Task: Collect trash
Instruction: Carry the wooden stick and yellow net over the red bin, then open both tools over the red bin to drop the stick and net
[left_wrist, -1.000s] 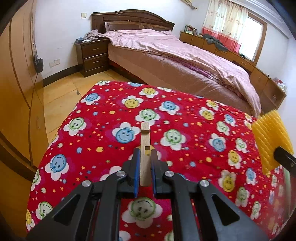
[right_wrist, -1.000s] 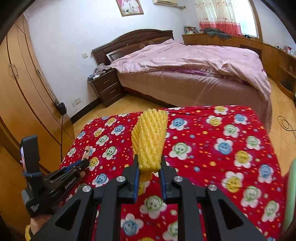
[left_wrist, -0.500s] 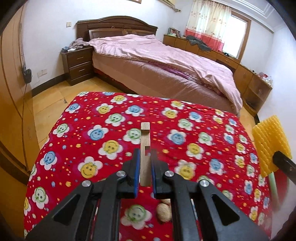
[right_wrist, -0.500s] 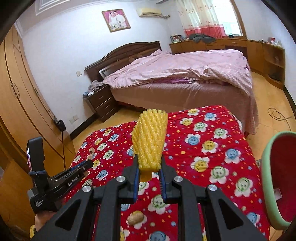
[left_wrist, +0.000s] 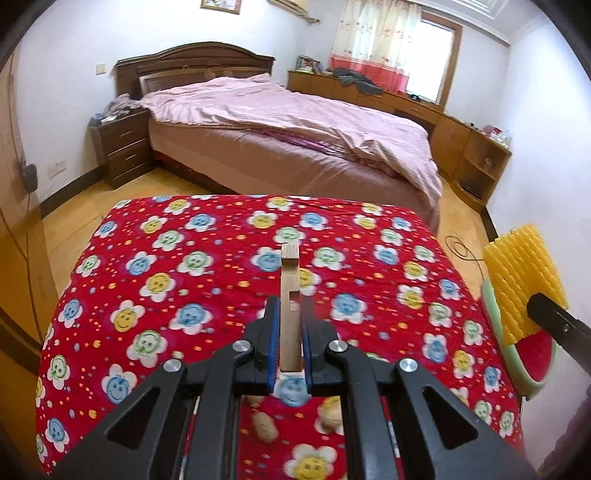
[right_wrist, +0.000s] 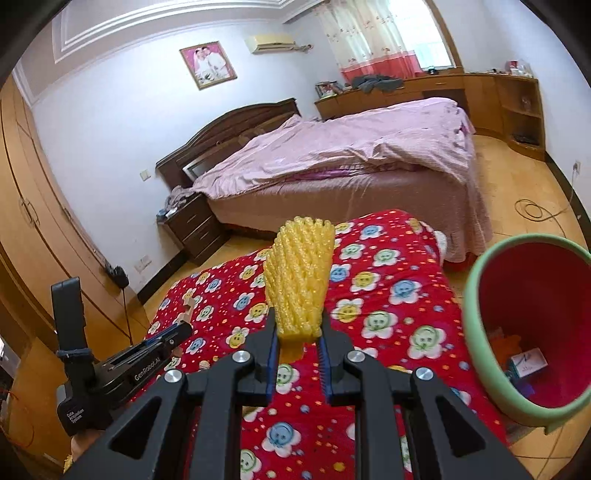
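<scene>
**Both claws loaded above the red cloth**

Left gripper (left_wrist: 289, 332) clamped narrow on a thin, pale wooden piece with a notch in one side (left_wrist: 289, 295), held upright between the blue pads and sticking out well past the fingertips. Below it, a table covered in red cloth printed with smiling flowers (left_wrist: 207, 266). On the cloth near its near edge, partly hidden behind the claw's black frame, two tan peanut shells (left_wrist: 264, 425), one just beside the other.

Right gripper (right_wrist: 298, 339) closed on the lower end of a yellow foam fruit net (right_wrist: 298, 273), the netted sleeve standing up and fanning wider toward its top. Off the cloth's right edge, a red bucket with a pale green rim (right_wrist: 476, 295), apart from the net and lower than it; scraps of paper and bits of colour lying at its bottom. In the right wrist view, left gripper and wooden piece visible over the cloth's left edge.
</scene>
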